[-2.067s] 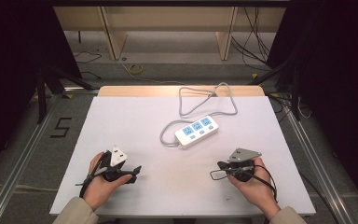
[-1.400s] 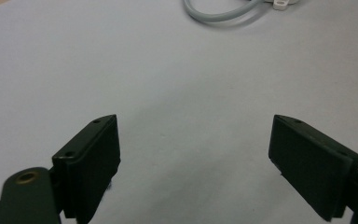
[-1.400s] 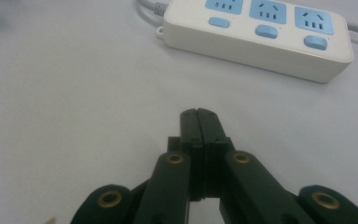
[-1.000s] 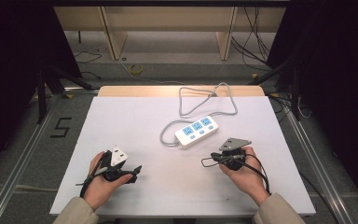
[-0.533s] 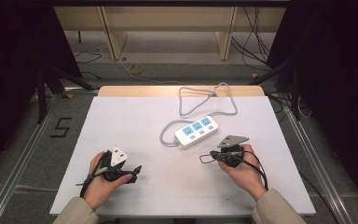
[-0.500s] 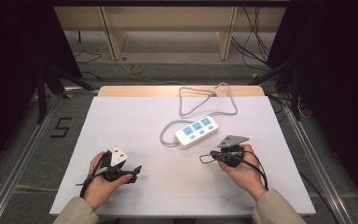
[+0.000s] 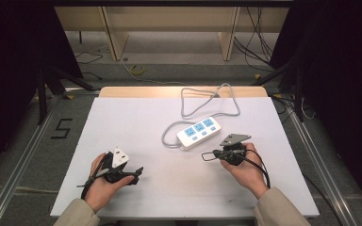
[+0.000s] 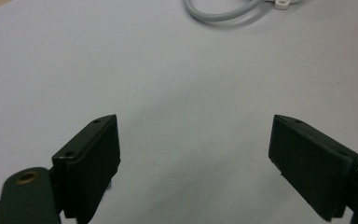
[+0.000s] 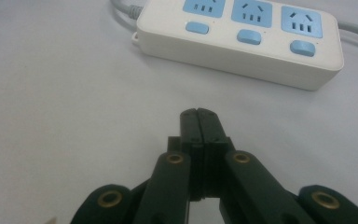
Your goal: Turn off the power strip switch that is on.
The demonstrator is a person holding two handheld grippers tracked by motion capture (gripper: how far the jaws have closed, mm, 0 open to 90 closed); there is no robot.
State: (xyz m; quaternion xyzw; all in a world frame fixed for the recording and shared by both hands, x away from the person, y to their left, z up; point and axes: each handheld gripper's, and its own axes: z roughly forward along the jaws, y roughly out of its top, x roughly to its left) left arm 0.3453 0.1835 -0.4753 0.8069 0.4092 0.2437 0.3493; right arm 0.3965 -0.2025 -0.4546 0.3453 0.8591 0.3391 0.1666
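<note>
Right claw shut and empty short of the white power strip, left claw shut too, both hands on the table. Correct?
Not quite: the left claw is open, its jaws wide apart in the left gripper view. The right claw is shut, empty, short of the power strip.

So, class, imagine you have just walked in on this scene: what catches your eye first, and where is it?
First the white power strip with three blue sockets, lying right of centre on the white table, its grey cable looping toward the far edge. Next the right gripper, jaws pressed together, pointing at the strip from just in front of it without touching. Last the left gripper at the near left, jaws spread wide over bare tabletop.
</note>
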